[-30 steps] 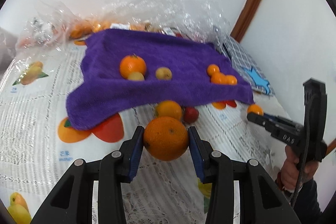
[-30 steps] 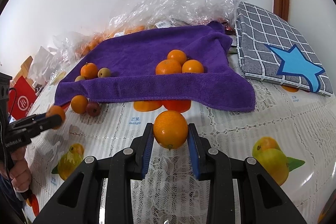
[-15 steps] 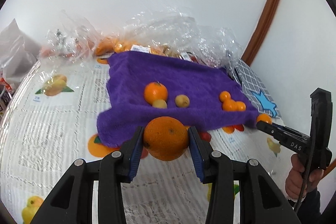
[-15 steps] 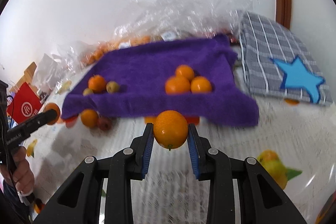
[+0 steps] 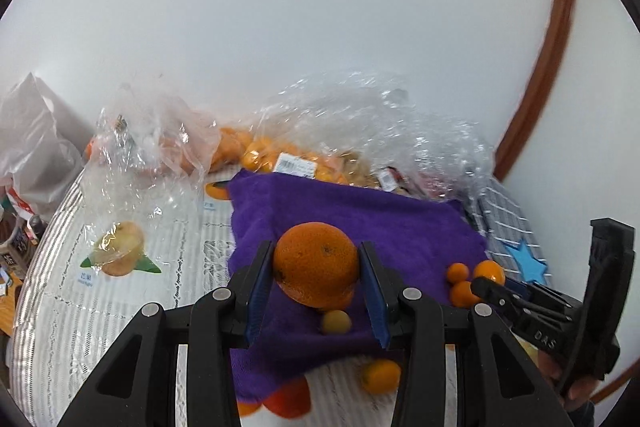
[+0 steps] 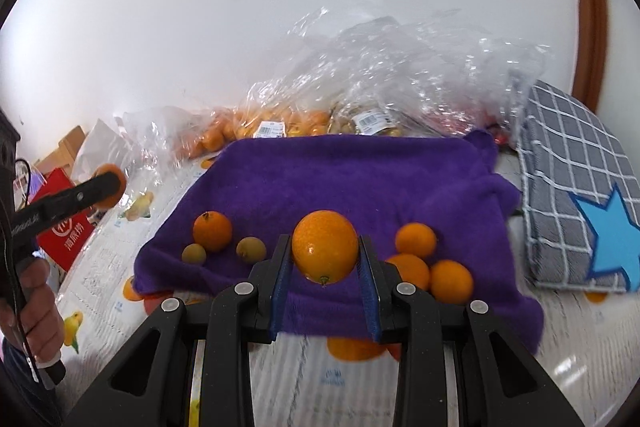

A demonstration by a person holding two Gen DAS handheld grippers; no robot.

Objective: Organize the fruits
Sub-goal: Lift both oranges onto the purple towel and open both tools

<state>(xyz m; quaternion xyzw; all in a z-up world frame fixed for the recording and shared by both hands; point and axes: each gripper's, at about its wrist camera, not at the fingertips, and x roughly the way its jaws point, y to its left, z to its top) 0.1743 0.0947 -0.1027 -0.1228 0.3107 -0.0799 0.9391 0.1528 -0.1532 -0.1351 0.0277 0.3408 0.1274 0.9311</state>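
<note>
My left gripper (image 5: 316, 267) is shut on a large dark orange (image 5: 316, 261), held above the near left part of the purple towel (image 5: 380, 219). My right gripper (image 6: 325, 259) is shut on a smaller bright orange (image 6: 325, 251), held over the towel's (image 6: 340, 183) front edge. On the towel lie an orange with a stem (image 6: 212, 231), two small yellowish fruits (image 6: 251, 249), and a cluster of three small oranges (image 6: 416, 241). The right gripper also shows at the right of the left wrist view (image 5: 486, 283).
Clear plastic bags of fruit (image 6: 360, 99) lie behind the towel by the wall. A grey checked cushion with a blue star (image 6: 580, 219) is at the right. A loose small orange (image 5: 380, 375) lies on the fruit-print tablecloth (image 5: 120, 307). A red bag (image 6: 64, 239) stands at the left.
Both grippers have risen and moved forward over the towel, each still holding its orange. The towel and fruits now appear closer and lower in both views.
</note>
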